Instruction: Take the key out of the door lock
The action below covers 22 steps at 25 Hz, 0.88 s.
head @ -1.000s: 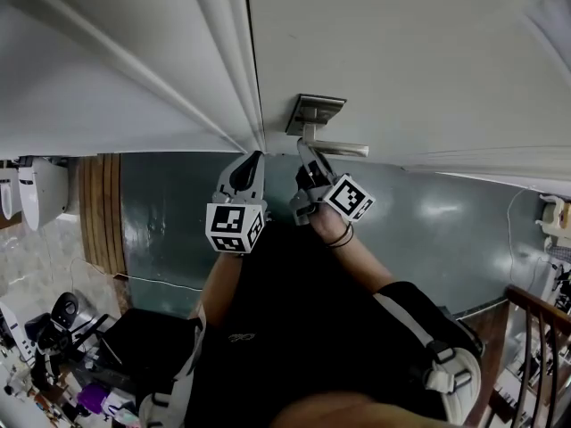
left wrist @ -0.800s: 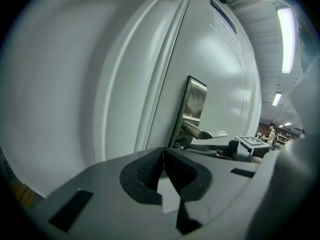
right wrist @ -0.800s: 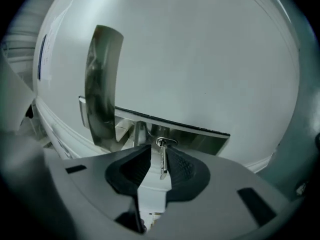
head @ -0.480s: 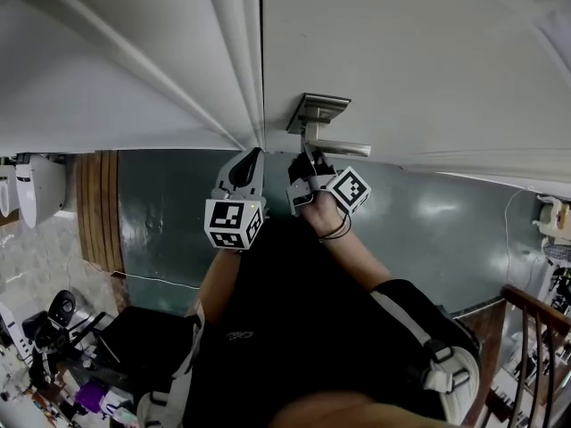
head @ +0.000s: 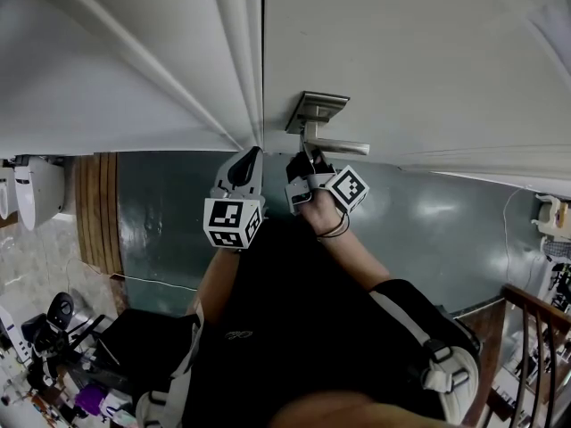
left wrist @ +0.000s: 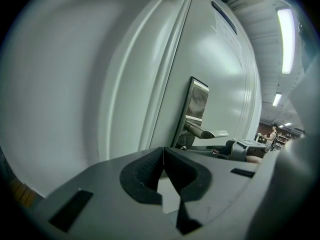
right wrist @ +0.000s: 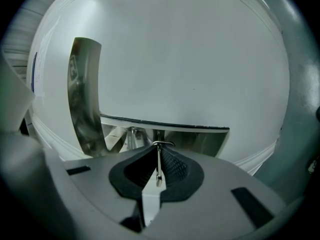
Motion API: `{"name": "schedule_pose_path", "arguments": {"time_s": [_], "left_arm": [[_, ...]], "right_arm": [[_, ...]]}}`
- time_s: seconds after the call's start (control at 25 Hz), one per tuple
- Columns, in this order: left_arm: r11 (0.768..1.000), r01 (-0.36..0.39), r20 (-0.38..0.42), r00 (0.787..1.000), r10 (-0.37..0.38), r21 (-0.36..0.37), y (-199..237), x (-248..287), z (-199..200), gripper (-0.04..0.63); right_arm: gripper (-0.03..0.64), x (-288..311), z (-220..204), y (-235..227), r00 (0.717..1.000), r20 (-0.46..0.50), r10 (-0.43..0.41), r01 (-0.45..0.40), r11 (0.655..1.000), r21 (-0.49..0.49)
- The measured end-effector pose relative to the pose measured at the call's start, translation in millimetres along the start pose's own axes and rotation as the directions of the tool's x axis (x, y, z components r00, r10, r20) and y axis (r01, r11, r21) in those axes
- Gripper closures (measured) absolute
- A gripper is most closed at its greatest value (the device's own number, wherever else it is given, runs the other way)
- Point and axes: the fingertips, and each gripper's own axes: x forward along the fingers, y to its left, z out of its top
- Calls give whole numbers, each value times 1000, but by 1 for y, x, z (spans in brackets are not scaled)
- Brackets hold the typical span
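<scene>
On the white door (head: 401,52) a metal lock plate (head: 314,112) carries a lever handle (head: 343,146). My right gripper (head: 306,160) sits just under that handle. Its jaws have just been closing, and the pads now pinch the thin metal key (right wrist: 158,164), which stands on edge between them in the right gripper view (right wrist: 159,170). The key's far end is hidden below the handle (right wrist: 165,131). My left gripper (head: 247,169) hovers beside the door edge, left of the lock, shut on nothing (left wrist: 163,151). From it I see the plate (left wrist: 197,109) and handle (left wrist: 207,132).
The door frame's mouldings (head: 236,61) run left of the door edge. Below is dark green floor (head: 161,212). A wooden railing (head: 535,328) stands at the lower right and cluttered equipment (head: 53,355) at the lower left. The person's arms and dark clothing fill the lower middle.
My right gripper has rolled and edged up closer under the handle, its marker cube turning. The left gripper has held still.
</scene>
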Motion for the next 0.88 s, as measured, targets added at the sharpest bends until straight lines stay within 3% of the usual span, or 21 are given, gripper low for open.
{"name": "schedule_pose_path", "arguments": {"time_s": [0.88], "left_arm": [[1000,3,5,1000,-3,6,-8,-5,-6,571]], "right_arm": [[586,-9,-5,-6,1000,-9,8,-8,1000,-13]]}}
